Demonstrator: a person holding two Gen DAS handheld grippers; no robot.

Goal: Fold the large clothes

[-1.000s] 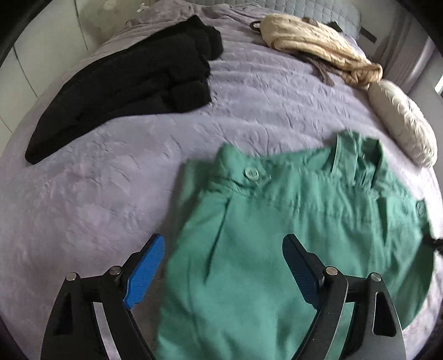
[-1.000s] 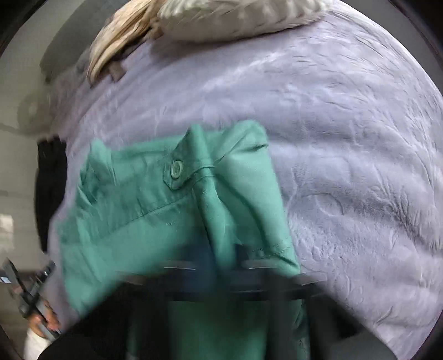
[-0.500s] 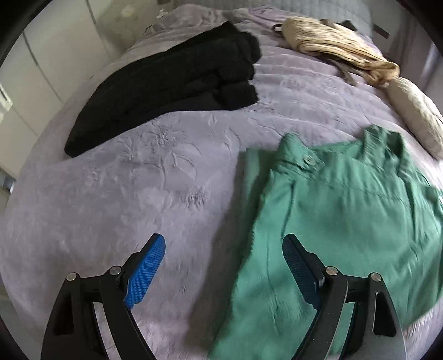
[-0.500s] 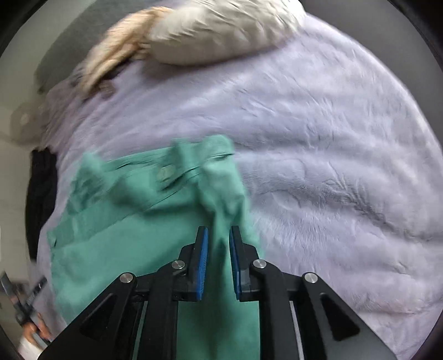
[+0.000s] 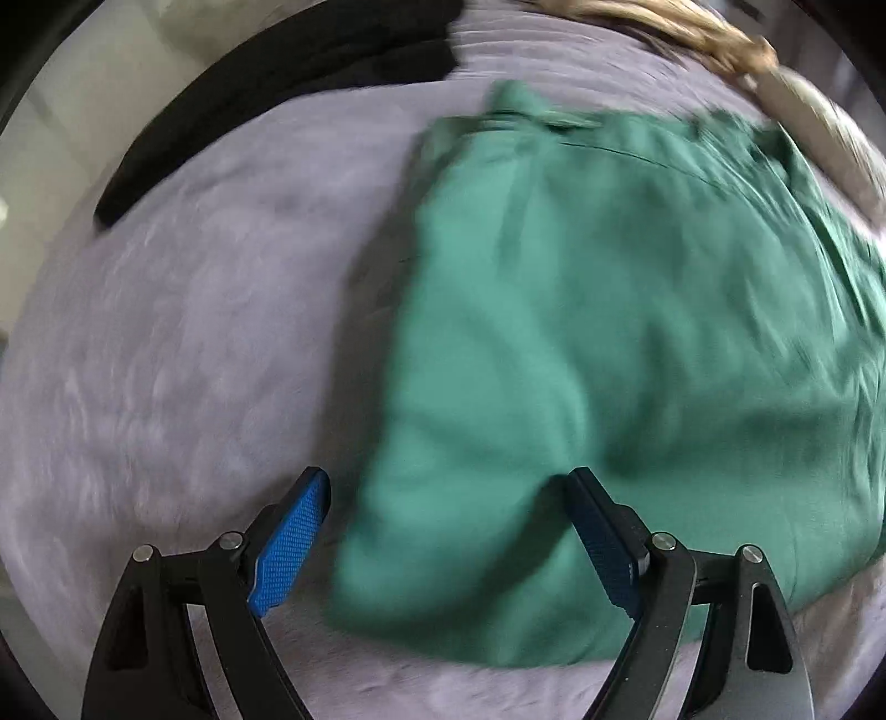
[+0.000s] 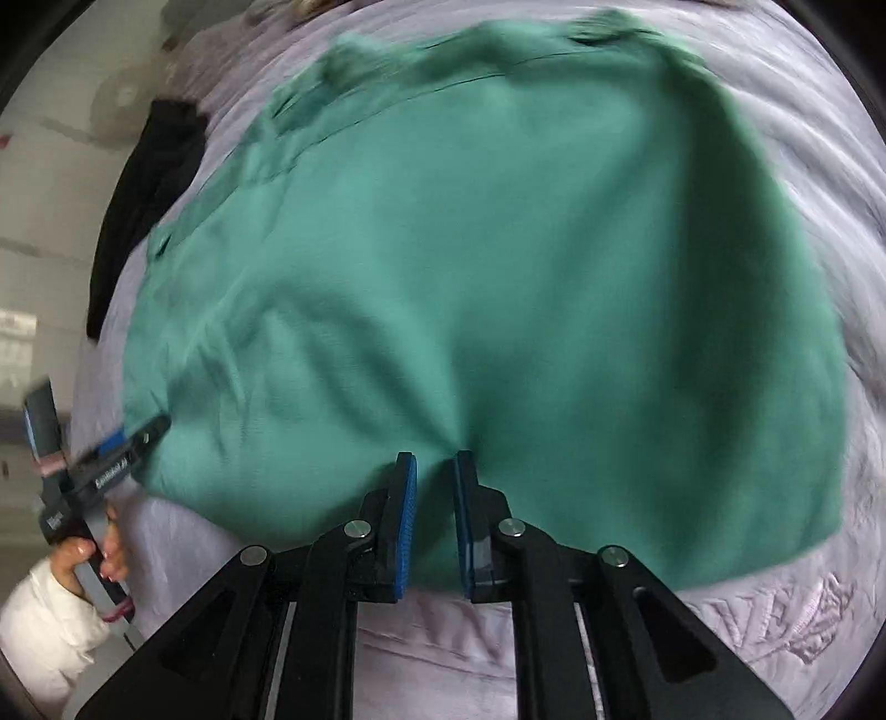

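A green garment [image 5: 609,332] lies folded on the lilac bedspread [image 5: 166,360], its buttoned waistband at the far end. It also fills the right wrist view [image 6: 498,277]. My left gripper [image 5: 448,531] is open, its jaws straddling the garment's near left corner. It also shows at the left edge of the right wrist view [image 6: 119,448], at the garment's edge. My right gripper [image 6: 436,498] has its jaws narrowly apart, with a pinch of the garment's near edge between the blue pads. Both views are blurred.
A black garment [image 5: 277,83] lies at the far left of the bed, also in the right wrist view [image 6: 149,183]. A beige garment [image 5: 692,39] and a pale pillow [image 5: 830,127] lie at the far right. The bedspread [image 6: 803,626] has raised embroidery.
Both grippers have pulled back toward the garment's near edge. The right gripper has carried the lifted green fabric over and laid it flat. The left gripper stays open.
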